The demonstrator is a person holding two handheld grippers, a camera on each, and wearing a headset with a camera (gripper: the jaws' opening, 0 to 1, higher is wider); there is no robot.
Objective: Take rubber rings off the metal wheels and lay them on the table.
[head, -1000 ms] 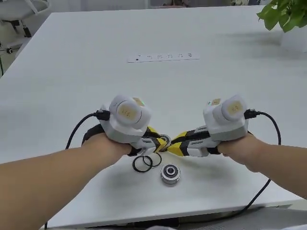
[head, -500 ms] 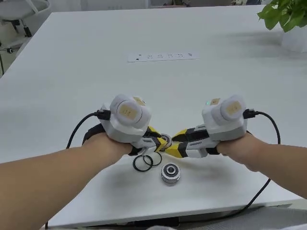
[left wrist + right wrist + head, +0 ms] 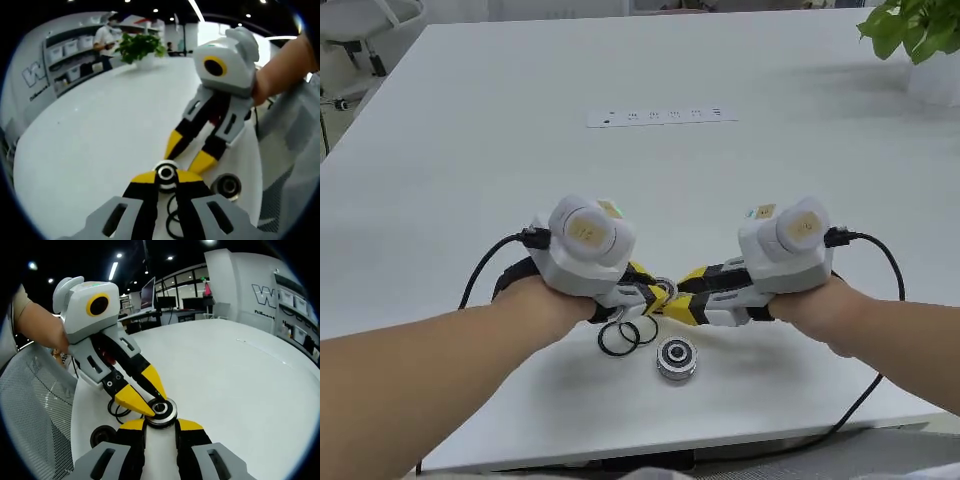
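Wheel between fingers; wall letter "W"

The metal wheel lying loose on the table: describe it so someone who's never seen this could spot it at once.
On the white table, look near the front edge, below where the left gripper and right gripper meet. The loose wheel lies flat there, right of two black rubber rings. Unlike the other wheel, no fingers hold it.

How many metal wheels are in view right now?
2. One wheel sits in the left gripper, the right gripper at it; the other wheel lies on the table beside the black rings.
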